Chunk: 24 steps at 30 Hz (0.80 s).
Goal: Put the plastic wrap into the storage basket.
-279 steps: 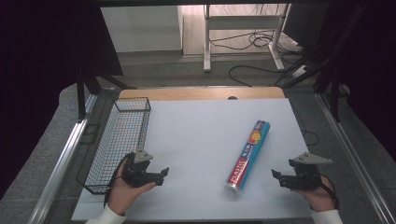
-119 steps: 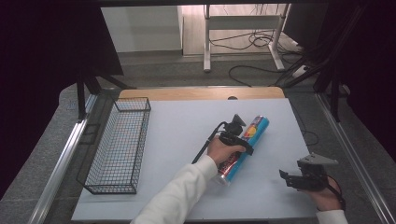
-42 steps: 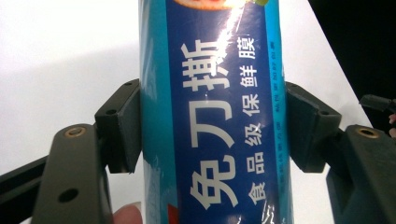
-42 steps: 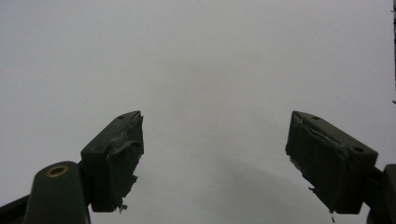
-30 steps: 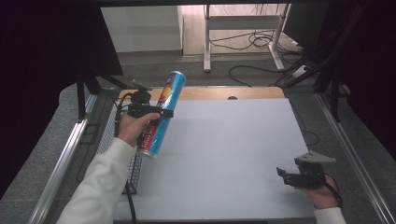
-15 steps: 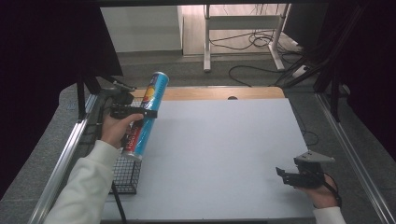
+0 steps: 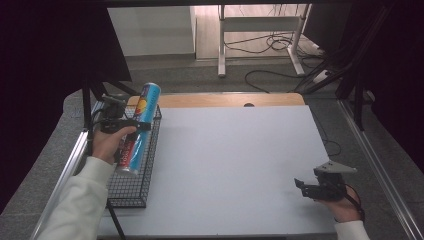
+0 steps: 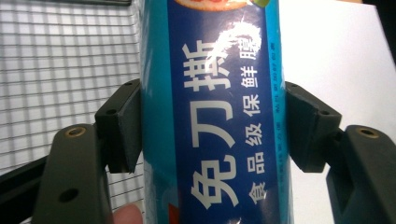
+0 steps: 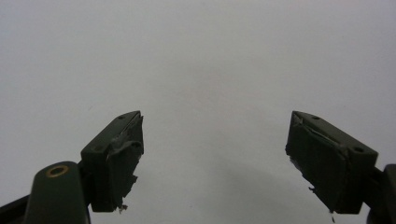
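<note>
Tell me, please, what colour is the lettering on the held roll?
White, on the blue roll, clearest in the left gripper view.

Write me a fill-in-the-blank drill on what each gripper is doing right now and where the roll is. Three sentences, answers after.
1. The left gripper is shut on the blue ____ of cling film.
2. That roll is held above the black wire ____.
3. The right gripper has its jaws ____ over the white table.

Missing words: roll; basket; open
</note>
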{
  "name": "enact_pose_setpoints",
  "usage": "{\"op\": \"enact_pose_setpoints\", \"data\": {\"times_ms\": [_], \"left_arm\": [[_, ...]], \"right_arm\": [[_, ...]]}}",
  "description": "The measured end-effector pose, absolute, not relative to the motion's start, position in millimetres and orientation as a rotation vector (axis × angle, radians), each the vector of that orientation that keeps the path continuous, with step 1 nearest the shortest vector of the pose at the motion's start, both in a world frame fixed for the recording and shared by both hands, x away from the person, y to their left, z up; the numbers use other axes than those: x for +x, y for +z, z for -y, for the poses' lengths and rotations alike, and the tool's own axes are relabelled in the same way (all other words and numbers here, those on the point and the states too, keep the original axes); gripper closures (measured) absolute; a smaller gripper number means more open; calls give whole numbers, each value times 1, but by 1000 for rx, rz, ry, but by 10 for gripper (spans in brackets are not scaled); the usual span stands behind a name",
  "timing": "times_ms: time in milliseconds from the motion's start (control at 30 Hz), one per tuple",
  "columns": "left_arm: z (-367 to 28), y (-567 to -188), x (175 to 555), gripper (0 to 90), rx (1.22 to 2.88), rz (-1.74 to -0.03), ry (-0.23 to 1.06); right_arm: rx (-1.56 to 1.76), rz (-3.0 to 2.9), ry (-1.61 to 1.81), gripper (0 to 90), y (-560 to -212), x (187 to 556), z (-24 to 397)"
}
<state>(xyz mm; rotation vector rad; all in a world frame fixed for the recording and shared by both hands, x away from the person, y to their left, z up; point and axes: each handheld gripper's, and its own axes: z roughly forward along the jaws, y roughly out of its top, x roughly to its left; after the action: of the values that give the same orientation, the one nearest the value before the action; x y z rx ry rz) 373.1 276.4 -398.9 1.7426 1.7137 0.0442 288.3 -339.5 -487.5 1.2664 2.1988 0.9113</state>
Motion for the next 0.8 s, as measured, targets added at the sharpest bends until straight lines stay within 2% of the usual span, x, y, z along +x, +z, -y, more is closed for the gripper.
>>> {"op": "enact_pose_setpoints", "data": {"times_ms": [333,800], "left_arm": [[-290,-426,373,313,1749,-1799,41],[-287,-458,373,313,1822,-1865,62]], "right_arm": [[1268,-2203,906,193,-489,289,338],[1267,-2207,900,193,-490,290,338]]}}
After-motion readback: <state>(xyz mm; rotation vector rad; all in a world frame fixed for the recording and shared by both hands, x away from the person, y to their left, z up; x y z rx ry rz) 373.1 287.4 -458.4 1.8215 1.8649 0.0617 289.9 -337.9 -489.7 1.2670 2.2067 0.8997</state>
